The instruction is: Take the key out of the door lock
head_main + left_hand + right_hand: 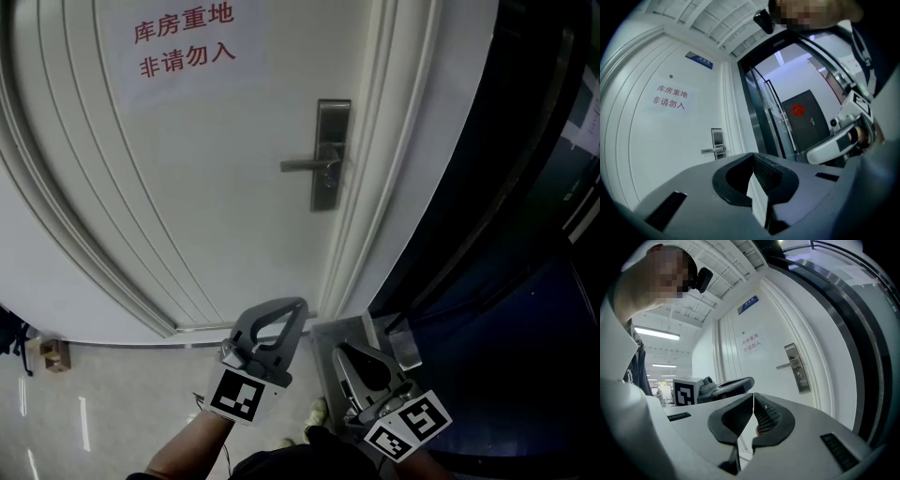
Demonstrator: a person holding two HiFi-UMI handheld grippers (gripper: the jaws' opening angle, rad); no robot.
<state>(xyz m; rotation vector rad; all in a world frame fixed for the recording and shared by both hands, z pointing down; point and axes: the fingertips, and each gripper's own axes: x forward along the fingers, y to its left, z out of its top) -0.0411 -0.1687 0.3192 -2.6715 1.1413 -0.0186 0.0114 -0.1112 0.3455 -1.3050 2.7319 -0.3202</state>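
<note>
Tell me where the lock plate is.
In the head view, the lock plate sits near the right edge of the white door, below and right of the red sign, lever pointing left.

Door [187,187] white, red writing [183,42] on it. Lock plate [330,155] and handle [305,165] shiny silver-grey. Left gripper [292,306] and right gripper [343,351] grey; pads [764,169] dark, dotty pattern. Marker cubes [234,396] black-and-white squares. Floor [112,394] pale, shiny. Sign [699,60] above door blue. Far door [808,129] dark, red patch [798,110] on it.

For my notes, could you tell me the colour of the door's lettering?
The lettering is red, on the white door; the head view shows it best.
</note>
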